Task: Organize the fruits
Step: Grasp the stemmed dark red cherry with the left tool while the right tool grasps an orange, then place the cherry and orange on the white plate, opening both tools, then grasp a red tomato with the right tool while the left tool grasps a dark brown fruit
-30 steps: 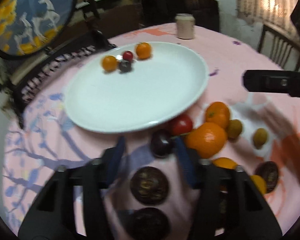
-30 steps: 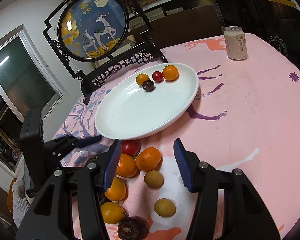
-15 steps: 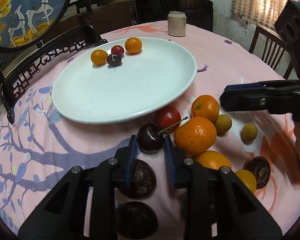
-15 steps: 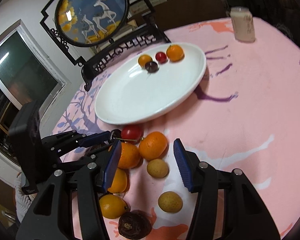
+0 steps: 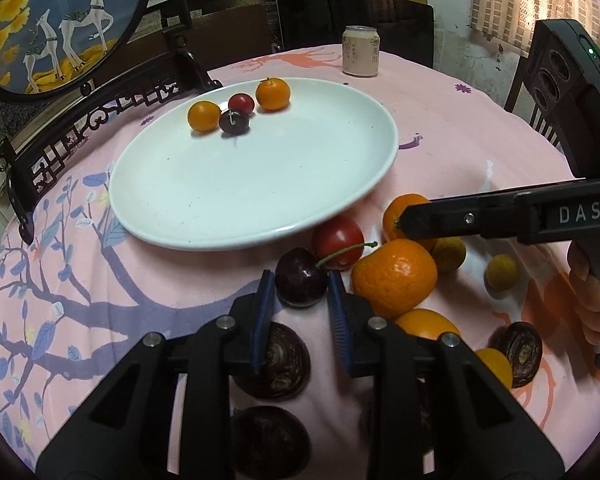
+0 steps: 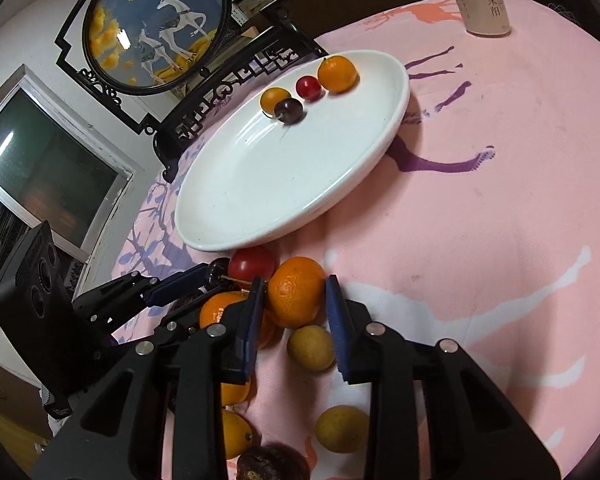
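Since a second ago both grippers have narrowed and moved in on the fruit heap. The left gripper (image 5: pixel 301 286) now has its blue fingers (image 5: pixel 265 304) closed against the sides of the dark cherry (image 5: pixel 300 282), whose stem slants up to the right; before, those fingers stood wide apart behind it. The right gripper (image 6: pixel 294 294), wide open a second ago, now brackets the orange (image 6: pixel 298 294) with its fingers touching or all but touching the peel; a firm clamp cannot be told.

The white plate (image 5: pixel 260 216) sits on the pink tabletop (image 6: pixel 500 200), its near rim overhanging a red tomato (image 5: pixel 338 242) just behind the cherry. Four small fruits cluster at the plate's far edge, leaving most of its surface bare. The heap is tight: a second orange (image 5: pixel 394 282) lies just right of the cherry, a yellow-brown fruit (image 6: pixel 310 348) lies under the right gripper, and dark round fruits (image 5: pixel 278 362) rest beneath the left one. A can (image 6: pixel 482 0) stands well apart at the far side. Right of the plate the cloth lies bare.
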{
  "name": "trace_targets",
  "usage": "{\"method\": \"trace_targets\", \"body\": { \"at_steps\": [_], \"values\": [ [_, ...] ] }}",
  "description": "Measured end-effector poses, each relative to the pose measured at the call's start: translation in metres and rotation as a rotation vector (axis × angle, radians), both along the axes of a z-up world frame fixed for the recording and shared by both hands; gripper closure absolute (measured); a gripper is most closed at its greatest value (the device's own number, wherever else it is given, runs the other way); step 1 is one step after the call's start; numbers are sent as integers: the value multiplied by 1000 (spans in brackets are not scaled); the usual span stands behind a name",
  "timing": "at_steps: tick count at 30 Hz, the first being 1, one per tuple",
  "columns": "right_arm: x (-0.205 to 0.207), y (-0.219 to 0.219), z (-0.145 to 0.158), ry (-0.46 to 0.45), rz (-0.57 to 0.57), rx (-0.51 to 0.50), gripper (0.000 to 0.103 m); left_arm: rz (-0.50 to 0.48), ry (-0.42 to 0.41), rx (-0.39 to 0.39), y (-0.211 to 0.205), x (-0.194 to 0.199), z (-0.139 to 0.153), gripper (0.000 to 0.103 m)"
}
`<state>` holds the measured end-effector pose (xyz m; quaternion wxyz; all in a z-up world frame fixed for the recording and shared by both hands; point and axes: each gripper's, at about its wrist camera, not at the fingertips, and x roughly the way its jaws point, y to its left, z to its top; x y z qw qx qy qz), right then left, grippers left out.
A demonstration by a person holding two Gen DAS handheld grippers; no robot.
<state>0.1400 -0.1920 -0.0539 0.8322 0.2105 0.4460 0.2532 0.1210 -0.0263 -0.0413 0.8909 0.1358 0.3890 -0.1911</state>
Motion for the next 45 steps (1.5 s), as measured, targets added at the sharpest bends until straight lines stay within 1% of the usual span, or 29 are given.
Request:
{"method": "trace_targets", "body": {
  "at_steps": [4, 8, 10, 13, 15, 17, 18, 19, 20, 22, 24, 25, 27, 30, 32, 39, 41, 45],
  "values": [
    [-10, -6, 7, -17, 3, 18, 72, 15, -35, -45, 11, -15, 15, 75],
    [-20, -14, 25, -86, -25, 35, 72, 31, -85, -80, 21, -24, 33, 75],
    [-18, -16, 40, -138, -55, 44, 72, 52, -102, -102, 26, -15, 44, 75],
    [1, -8, 53, -164, -81, 3, 72, 117, -91, -126, 31, 13, 53, 75],
    [16, 1, 55, -172, -91, -26, 70, 158, -68, -136, 34, 33, 51, 75],
    [31, 12, 54, -179, -81, -51, 70, 185, -48, -146, 36, 44, 46, 74],
    [35, 14, 51, -179, -78, -55, 67, 192, -45, -148, 38, 46, 45, 71],
    [36, 15, 49, -177, -73, -52, 64, 201, -42, -149, 40, 47, 43, 58],
    [35, 15, 47, -177, -67, -50, 60, 204, -47, -152, 42, 46, 42, 48],
    [30, 13, 46, -181, -61, -53, 60, 207, -60, -150, 46, 43, 44, 47],
    [24, 9, 47, -180, -55, -36, 60, 206, -62, -168, 49, 39, 47, 47],
    [20, 8, 47, -172, -41, -26, 60, 205, -64, -169, 49, 37, 47, 45],
    [10, 9, 47, -170, -22, -26, 60, 210, -79, -152, 51, 29, 48, 39],
    [-8, 17, 46, -159, 37, -54, 60, 235, -102, -122, 58, 19, 47, 31],
    [-12, 23, 41, -138, 68, -62, 60, 268, -112, -111, 65, 13, 47, 22],
    [11, 51, 22, -15, 127, -138, 60, 353, -84, -108, 95, 0, 41, 13],
    [20, 58, 20, 16, 135, -174, 60, 372, -78, -124, 100, 1, 42, 11],
    [33, 71, 19, 41, 138, -247, 60, 387, -55, -160, 107, 2, 43, 11]
  ]
}}
